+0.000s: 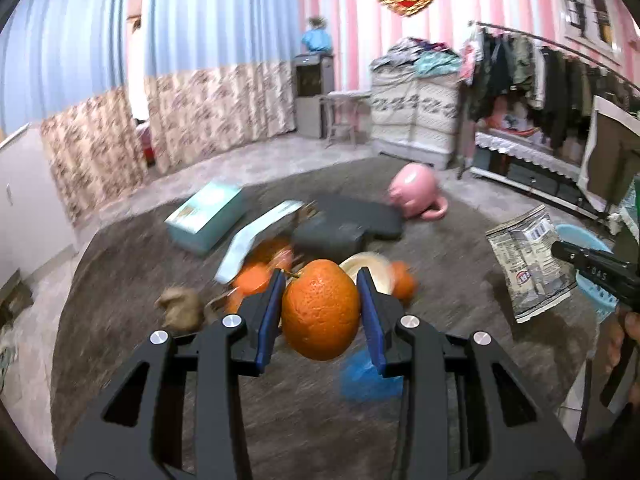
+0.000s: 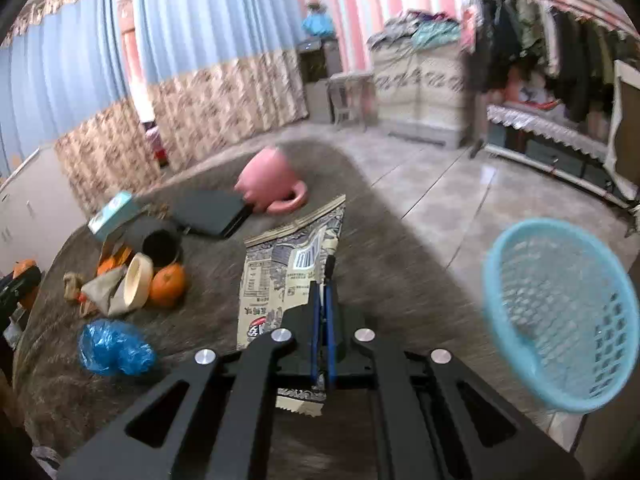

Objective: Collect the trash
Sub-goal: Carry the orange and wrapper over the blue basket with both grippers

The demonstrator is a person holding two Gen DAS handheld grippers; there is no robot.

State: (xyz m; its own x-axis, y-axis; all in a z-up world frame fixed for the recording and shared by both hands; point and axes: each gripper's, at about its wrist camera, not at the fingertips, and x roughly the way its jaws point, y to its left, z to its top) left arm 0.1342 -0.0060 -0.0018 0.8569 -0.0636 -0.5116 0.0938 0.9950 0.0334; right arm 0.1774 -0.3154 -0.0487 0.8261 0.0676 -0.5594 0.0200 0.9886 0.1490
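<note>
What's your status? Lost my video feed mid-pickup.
Left gripper shut on orange, lifted off table. Right gripper shut on snack wrapper. Blue basket right of wrapper, path clear.

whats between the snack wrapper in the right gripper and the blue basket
Nothing. In the right wrist view, only bare grey tabletop and floor show between the snack wrapper, clamped in the right gripper, and the blue basket.

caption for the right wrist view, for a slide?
Right claw shut on a printed snack wrapper, held above the table beside the blue basket.
</note>
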